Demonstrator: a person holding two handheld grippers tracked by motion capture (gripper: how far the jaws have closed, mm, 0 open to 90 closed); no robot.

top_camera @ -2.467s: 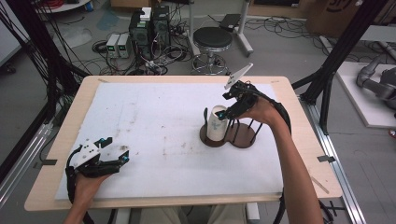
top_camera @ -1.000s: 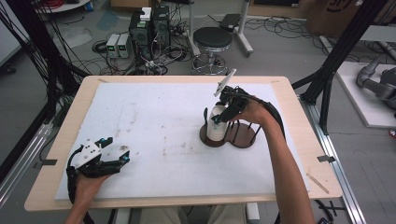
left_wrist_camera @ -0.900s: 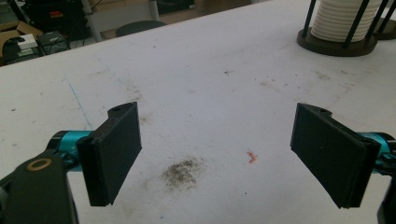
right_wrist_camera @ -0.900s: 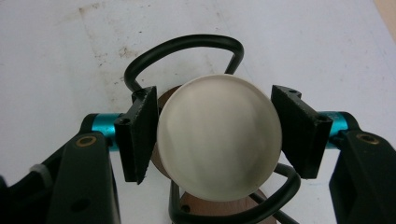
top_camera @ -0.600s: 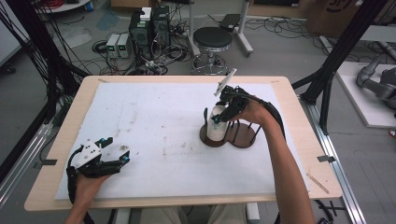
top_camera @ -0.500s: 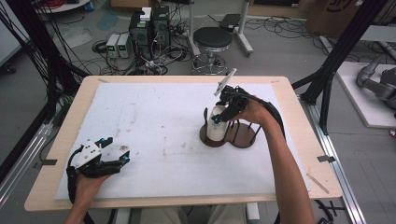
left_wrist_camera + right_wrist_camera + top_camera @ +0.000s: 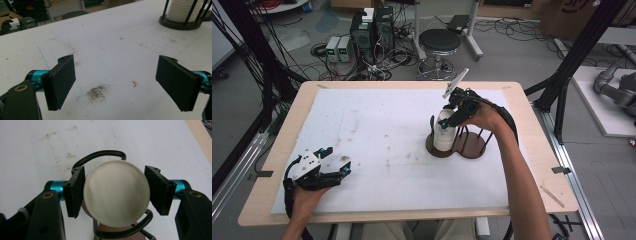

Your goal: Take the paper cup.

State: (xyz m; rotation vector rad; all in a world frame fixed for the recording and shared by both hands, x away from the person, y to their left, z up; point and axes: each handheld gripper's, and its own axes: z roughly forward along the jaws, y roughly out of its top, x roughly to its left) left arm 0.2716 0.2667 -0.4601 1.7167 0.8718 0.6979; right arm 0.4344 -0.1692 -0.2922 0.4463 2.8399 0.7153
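- Looking down in the high view, a white-topped table [image 7: 377,125] carries a dark wooden rack [image 7: 462,145] with upright black rods, right of the middle. A stack of white discs [image 7: 444,132] stands in the rack's left half.
- The right gripper [image 7: 451,117] is held over the top of that stack, the person's right hand [image 7: 482,116] behind it and a grey plate sticking up from it. Compared with the earliest frame, this gripper has come down and a little leftward onto the stack; over the last second it has hardly shifted.
- The left gripper [image 7: 334,161] rests near the table's front left edge in the left hand [image 7: 304,192], jaws spread apart. It sits in the same place as in every earlier frame.
- Behind the table stand a round stool [image 7: 439,42] and some electronic boxes [image 7: 372,27] among cables on the floor.
- The left gripper view has the two black jaws wide apart with nothing between them, above a stained patch of the white surface [image 7: 105,50]. The rack [image 7: 180,23] with its white stack [image 7: 183,10] stands well off at the upper right.
- The right gripper view looks straight down on the top disc [image 7: 116,192], round and off-white. One jaw lies just beside each edge of the disc; whether they are touching or pressing it cannot be told. Black rod loops [image 7: 100,157] of the rack curve around the stack.
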